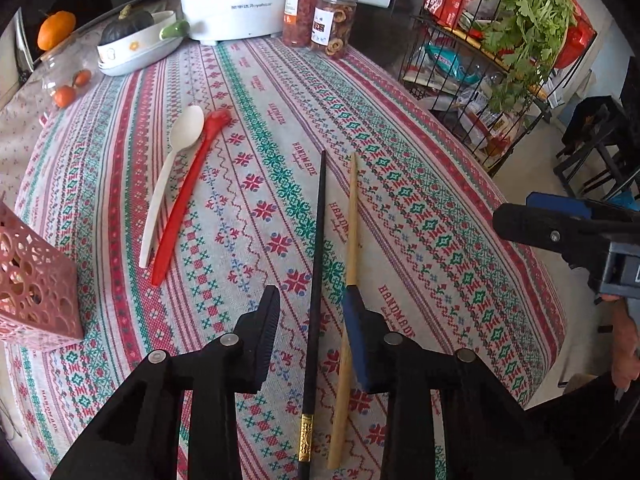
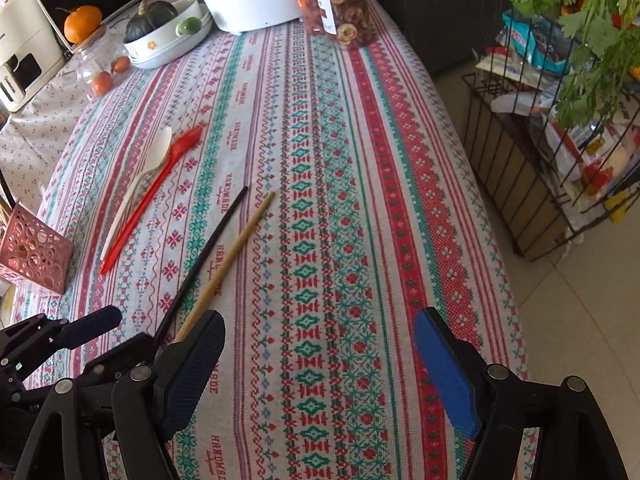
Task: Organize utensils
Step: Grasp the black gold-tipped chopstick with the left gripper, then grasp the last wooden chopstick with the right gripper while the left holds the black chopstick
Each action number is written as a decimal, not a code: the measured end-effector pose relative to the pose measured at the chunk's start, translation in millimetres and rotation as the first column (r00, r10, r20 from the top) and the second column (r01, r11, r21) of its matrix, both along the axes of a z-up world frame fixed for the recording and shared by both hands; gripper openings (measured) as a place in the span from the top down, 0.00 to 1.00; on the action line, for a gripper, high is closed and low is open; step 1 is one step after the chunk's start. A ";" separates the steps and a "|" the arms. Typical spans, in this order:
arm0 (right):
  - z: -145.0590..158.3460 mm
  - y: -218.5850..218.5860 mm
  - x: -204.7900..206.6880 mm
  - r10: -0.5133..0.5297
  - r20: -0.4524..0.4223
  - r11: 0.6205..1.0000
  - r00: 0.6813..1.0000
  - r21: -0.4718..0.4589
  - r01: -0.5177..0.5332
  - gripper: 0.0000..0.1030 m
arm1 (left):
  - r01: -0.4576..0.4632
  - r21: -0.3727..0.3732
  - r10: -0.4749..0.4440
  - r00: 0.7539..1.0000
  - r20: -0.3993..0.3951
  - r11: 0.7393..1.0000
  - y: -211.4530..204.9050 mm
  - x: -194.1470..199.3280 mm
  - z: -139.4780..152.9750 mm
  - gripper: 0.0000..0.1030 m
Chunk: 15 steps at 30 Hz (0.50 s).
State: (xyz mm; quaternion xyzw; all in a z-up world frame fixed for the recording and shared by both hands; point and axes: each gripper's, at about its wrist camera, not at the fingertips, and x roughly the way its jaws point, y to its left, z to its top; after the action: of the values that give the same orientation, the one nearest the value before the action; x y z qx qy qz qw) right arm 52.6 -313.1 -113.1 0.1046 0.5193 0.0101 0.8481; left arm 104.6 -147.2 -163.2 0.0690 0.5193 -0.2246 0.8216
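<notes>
A: Chopsticks first, I'd say. The black chopstick (image 1: 318, 280) and the bamboo chopstick (image 1: 349, 264) lie side by side on the desk (image 1: 440, 200), both running between the fingers of the left gripper (image 1: 310, 320).

B: Gripped yet?

A: Not that I can see. The fingers are narrowed around the pair; the blue pad sits right against the bamboo one, but there's a gap beside the black one. The right gripper (image 2: 316, 364) hangs wide over bare cloth, holding nothing.

B: So nothing's sorted?

A: Looks that way. The white spoon (image 1: 172, 176) and red spoon (image 1: 188, 196) lie together further off, untouched. All four utensils still need homes.

B: And the holder?

A: The pink perforated basket (image 1: 36, 280) stands at the desk's left edge; its contents I can't make out.
</notes>
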 end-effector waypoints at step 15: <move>-8.6 -20.3 16.7 -0.047 -0.071 0.996 0.996 0.072 0.052 0.20 | 0.021 0.109 -0.010 0.995 -0.098 0.994 -41.1 63.7 -22.8 0.89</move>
State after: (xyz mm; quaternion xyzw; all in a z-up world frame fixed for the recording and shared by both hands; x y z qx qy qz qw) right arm 69.3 -333.4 -121.8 0.1490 0.5450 0.0049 0.8251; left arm 168.3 -188.4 -186.0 0.1073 0.5699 -0.2052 0.7884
